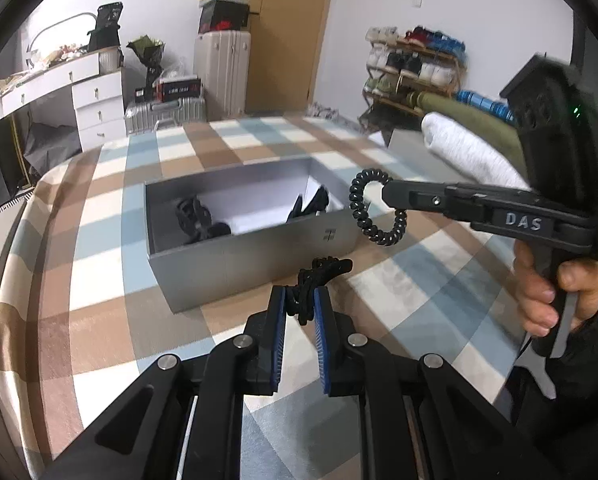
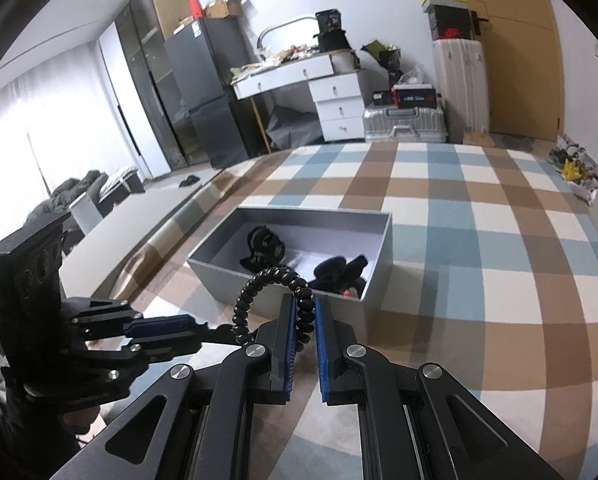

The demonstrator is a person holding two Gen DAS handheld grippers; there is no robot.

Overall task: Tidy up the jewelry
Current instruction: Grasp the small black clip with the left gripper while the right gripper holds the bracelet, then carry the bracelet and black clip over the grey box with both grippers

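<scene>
Now: 1 grey box [image 1: 235,256] on checked cover; 2 grippers. Left gripper [image 1: 300,308] pinches black hair tie [image 1: 319,276]; right gripper [image 2: 306,316] pinches coil tie [image 2: 275,280].

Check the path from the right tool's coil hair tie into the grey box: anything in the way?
Nothing visible blocks it. The right tool holds the black coil hair tie just short of the grey box's near wall. The box is open-topped; dark accessories lie inside, with bare floor between them. The left tool sits off to the side.
</scene>
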